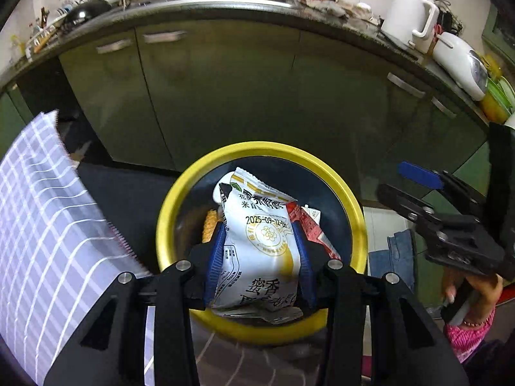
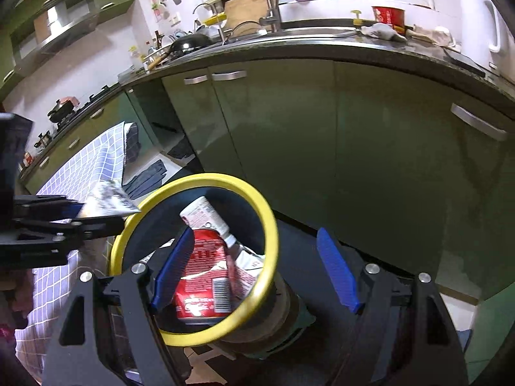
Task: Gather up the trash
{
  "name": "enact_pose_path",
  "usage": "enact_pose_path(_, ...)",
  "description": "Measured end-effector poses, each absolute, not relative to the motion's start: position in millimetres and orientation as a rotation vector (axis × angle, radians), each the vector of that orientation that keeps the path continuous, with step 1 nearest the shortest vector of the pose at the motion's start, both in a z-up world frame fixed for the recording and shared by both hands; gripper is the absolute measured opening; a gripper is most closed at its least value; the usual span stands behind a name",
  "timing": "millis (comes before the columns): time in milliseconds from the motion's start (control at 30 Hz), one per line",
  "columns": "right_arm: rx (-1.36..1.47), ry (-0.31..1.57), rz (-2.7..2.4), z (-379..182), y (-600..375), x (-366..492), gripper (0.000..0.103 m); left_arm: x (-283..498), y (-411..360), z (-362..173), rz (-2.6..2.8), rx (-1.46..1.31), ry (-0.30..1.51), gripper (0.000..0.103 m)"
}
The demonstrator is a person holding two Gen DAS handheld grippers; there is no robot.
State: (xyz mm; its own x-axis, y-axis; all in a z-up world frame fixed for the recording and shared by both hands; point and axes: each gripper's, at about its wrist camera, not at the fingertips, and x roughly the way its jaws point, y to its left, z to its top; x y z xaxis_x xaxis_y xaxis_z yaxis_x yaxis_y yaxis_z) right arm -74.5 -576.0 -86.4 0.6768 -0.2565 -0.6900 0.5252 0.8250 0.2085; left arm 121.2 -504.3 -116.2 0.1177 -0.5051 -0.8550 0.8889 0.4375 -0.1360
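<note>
A white snack packet point(image 1: 257, 257) with printed text is clamped between the blue pads of my left gripper point(image 1: 259, 230), right above a yellow-rimmed bin point(image 1: 264, 148). Inside the bin lie a red packet point(image 1: 309, 225) and a yellowish scrap point(image 1: 209, 225). My right gripper point(image 1: 402, 186) hangs open to the bin's right, held by a hand point(image 1: 476, 292). In the right wrist view, my right gripper point(image 2: 257, 270) stands open and empty over the bin's rim point(image 2: 222, 178). Red crumpled packaging point(image 2: 206, 273) lies below. My left gripper point(image 2: 96, 217) comes in from the left with the packet's silvery end point(image 2: 106, 199).
Green cabinet doors point(image 1: 225, 90) stand behind the bin under a dark counter point(image 2: 322, 48) with a sink and a white kettle point(image 1: 408, 19). A blue checked cloth point(image 1: 42, 225) hangs at the left. A blue cloth point(image 1: 392, 257) lies on the floor to the right.
</note>
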Motion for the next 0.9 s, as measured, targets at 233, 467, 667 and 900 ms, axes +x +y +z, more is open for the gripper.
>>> enact_pose_path(233,0.417,0.696,-0.458,-84,-577,-77,0.074,139,-522,-146,-1.048,0.446,1.062,0.078)
enact_pose_path(467,0.400,0.686,-0.439,-73,-563,-77,0.075,122,-483,-115,-1.050,0.395,0.980,0.084)
enact_pose_path(667,0.341,0.698,-0.349,-61,-524,-66,0.079,94,-394,-67,-0.897,0.345,0.761,0.096)
enact_pose_path(900,0.189,0.685,-0.199,-37,-450,-48,0.096,82,-248,-48,-0.561,0.221,0.691,0.098)
